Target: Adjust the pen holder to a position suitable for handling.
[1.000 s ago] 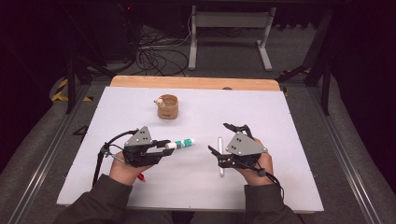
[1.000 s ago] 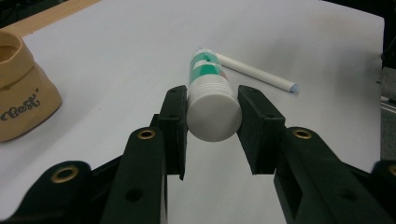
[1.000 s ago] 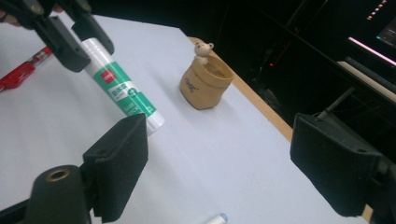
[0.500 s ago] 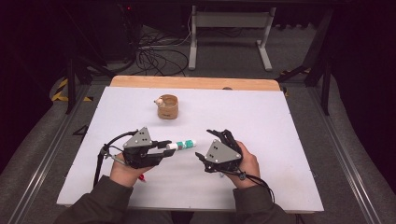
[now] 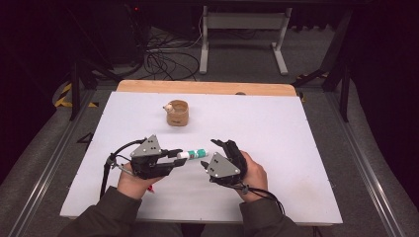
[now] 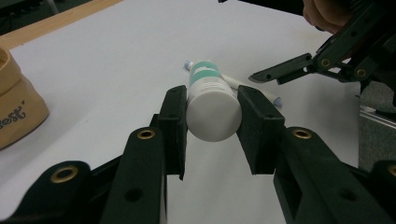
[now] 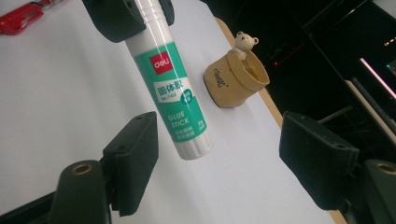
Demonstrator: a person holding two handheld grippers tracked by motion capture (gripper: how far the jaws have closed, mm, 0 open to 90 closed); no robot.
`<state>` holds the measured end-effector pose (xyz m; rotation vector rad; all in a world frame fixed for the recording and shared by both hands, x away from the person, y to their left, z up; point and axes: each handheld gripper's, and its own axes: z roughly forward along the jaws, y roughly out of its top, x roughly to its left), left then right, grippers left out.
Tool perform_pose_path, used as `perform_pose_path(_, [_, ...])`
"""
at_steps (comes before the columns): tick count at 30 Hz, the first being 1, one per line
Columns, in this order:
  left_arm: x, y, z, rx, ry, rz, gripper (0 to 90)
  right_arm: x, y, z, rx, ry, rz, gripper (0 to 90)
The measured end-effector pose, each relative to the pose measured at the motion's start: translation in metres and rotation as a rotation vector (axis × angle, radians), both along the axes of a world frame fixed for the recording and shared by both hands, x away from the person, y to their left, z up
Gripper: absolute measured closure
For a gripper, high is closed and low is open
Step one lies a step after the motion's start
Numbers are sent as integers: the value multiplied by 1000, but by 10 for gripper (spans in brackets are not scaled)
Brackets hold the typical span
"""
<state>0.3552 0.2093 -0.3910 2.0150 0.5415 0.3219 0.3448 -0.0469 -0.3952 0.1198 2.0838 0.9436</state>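
Observation:
A white and green glue stick [image 5: 193, 154] is held level just above the white table [image 5: 276, 148]. My left gripper [image 5: 179, 155] is shut on its capped end; in the left gripper view the pads press both sides of the round white cap [image 6: 212, 105]. My right gripper [image 5: 207, 154] faces it from the right. Its jaws have just been closing and stand open around the stick's free end [image 7: 170, 88] without touching it. Both pads are apart from the tube, the left pad closer.
A tan cup with a small bear figure [image 5: 177, 112] stands behind the grippers toward the table's wooden back edge [image 5: 202, 87]. A thin white pen [image 6: 252, 88] lies on the table under the glue stick. A red object [image 7: 21, 16] lies by the left hand.
My right gripper has moved left to the glue stick's free end, and its jaws now flank it. The left gripper and the glue stick have stayed put.

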Motion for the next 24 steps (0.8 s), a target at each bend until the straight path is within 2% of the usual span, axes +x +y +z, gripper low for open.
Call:
perform_pose_path(7, [-1, -1, 0, -16, 4, -3, 654, -1, 15, -10, -83, -34, 14, 335])
perform_pose_path(8, [-2, -1, 0, -19, 6, -7, 655, -1, 17, -11, -86, -45, 12, 343])
perform_pose_path(10, [-2, -1, 0, -20, 8, -8, 655, -2, 20, -13, -97, -40, 15, 371])
perform_pose_path(15, [-2, -1, 0, -25, 9, -13, 655, -4, 28, -19, -127, -91, 26, 431])
perform_pose_path(18, [-2, -1, 0, -23, 5, -18, 654, -5, 32, -22, -137, -100, 35, 462])
perform_pose_path(20, [-2, -2, -1, -25, 8, -21, 654, -6, 35, -23, -145, -108, 38, 504])
perform_pose_path(22, [-2, -2, -2, -24, 12, -23, 654, -6, 36, -24, -152, -119, 46, 602])
perform_pose_path(24, [-2, -1, -2, -26, 6, -21, 654, -7, 37, -24, -155, -128, 50, 647])
